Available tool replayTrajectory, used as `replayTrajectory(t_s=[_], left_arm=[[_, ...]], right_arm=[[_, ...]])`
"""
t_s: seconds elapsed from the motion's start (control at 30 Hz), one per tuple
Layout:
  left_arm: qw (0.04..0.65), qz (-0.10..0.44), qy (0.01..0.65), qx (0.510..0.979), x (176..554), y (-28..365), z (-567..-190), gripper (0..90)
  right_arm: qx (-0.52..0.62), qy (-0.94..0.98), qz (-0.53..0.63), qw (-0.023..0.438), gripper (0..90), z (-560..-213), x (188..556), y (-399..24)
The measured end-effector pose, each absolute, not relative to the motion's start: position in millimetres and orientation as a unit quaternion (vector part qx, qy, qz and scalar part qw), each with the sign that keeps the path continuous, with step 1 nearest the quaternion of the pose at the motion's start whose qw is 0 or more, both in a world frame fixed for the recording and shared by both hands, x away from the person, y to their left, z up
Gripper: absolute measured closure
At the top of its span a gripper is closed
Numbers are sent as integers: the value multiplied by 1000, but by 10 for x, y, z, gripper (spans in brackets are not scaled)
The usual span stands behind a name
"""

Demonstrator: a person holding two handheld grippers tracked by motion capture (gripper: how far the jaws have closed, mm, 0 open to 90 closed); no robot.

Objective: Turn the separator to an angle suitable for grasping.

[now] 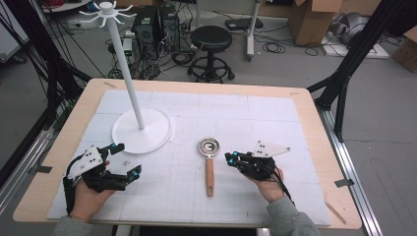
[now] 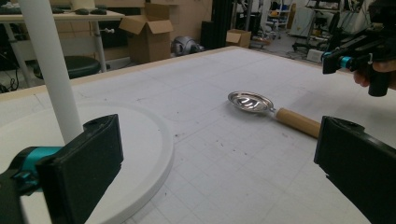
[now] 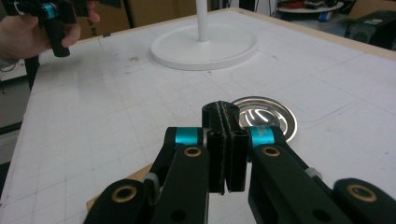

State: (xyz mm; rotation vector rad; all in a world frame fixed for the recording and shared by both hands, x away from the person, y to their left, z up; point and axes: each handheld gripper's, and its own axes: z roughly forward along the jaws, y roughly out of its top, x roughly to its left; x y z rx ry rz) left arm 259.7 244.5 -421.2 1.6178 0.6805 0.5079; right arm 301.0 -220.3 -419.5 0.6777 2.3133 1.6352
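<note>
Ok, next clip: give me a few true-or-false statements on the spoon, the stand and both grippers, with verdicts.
1. The right gripper has its jaws shut with nothing between them. True.
2. The left gripper is shut on the spoon. False: its jaws stand wide open, apart from the spoon.
3. The spoon lies flat on the table, bowl toward the far edge. True.
4. The spoon hangs from the white stand. False: it lies beside the stand's base.

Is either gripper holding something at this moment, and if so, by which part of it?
Nothing is held. The left gripper stands open over the mat. The right gripper has its jaws shut together on nothing, next to the ladle, which lies free on the mat.
</note>
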Motion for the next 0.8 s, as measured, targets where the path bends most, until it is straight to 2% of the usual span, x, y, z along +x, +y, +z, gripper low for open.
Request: replayTrajectory(t_s=[0.47,0.63,0.67,0.8], left_arm=[[608,218,296,703,2597,2440,-4221,17],[609,215,295,704,2578,2423,-4216,17],[609,214,293,705,2572,2418,-4212,17],[609,214,293,705,2564,2414,-4209,18]], right_arm=[[221,812,531,100,898,-4224,3182,-1947],[218,825,515,81,898,-4232,3259,-1831],[217,829,511,65,898,-4232,3294,-1781],[211,837,501,61,898,-4234,3339,-1700]])
